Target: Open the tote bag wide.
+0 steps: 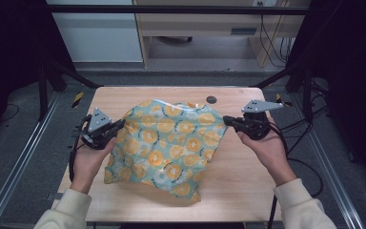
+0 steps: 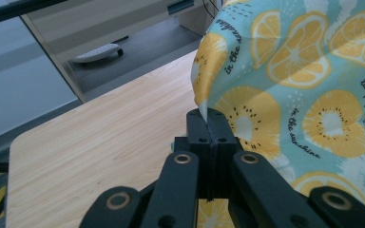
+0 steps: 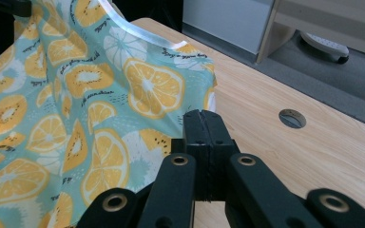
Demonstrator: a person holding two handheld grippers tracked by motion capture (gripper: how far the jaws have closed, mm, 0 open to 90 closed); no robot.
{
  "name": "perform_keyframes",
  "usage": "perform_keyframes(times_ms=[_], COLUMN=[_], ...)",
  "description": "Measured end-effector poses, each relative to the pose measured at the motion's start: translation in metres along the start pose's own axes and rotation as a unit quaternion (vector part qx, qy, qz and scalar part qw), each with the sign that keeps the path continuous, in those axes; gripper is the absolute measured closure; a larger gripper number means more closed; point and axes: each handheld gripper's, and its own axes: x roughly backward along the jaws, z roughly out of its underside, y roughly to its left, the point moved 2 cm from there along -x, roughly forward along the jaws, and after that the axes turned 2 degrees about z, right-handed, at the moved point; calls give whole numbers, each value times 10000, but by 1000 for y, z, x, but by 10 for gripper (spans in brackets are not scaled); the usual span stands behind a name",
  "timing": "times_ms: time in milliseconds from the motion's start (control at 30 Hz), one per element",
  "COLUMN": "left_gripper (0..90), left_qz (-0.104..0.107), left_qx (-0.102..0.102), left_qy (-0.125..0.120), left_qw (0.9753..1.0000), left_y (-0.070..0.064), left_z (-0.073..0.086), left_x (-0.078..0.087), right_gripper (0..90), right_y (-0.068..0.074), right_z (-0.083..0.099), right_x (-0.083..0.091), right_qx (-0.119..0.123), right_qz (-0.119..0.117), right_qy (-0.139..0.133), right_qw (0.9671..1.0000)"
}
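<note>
One fruit-print bag (image 1: 169,143) is stretching between two hand-held grippers: the left hand-held gripper (image 1: 120,125) and right hand-held gripper (image 1: 227,119) are each pinching an edge above the tabletop (image 1: 248,176).

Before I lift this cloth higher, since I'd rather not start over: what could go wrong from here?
1. The left tool pinches only a thin edge of the cloth, so a hard pull might slip it out.
2. The right tool also grips right at the edge, so the same could happen there.
3. The cloth's lower part rests on the table and could drag.
</note>
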Motion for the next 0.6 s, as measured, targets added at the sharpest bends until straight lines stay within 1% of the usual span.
perform_keyframes(times_ms=[67,167,233,267,367,433,500,533,567,600], left_gripper=[900,900,900,900,900,900,900,900,900,900], left_qz=[-60,-121,-137,-150,-198,-231,-314,-319,-327,-326], left_qx=[-108,-150,-144,-138,-114,-152,-193,-162,-175,-143], left_qy=[32,3,-50,-58,-30,-78,-157,-192,-277,-279], left_qw=[9999,9998,9998,9998,9997,9996,9992,9992,9989,9990], left_y=[-3,-7,-9,-11,-17,-20,-23,-24,-25,-27], left_z=[1,5,9,11,22,28,34,37,39,42], left_x=[3,7,10,11,16,19,23,24,25,27], right_gripper=[900,900,900,900,900,900,900,900,900,900], right_y=[2,6,8,10,14,17,20,23,25,28], right_z=[2,5,7,9,15,18,22,25,27,29], right_x=[2,4,6,7,10,11,12,13,14,15], right_qx=[44,79,122,185,246,268,290,305,334,340], right_qz=[-7,-5,4,3,-79,-113,-148,-184,-193,-204], right_qy=[-31,-104,-175,-277,-421,-454,-462,-471,-478,-476], right_qw=[10000,9999,9998,9994,9988,9985,9984,9983,9981,9981])
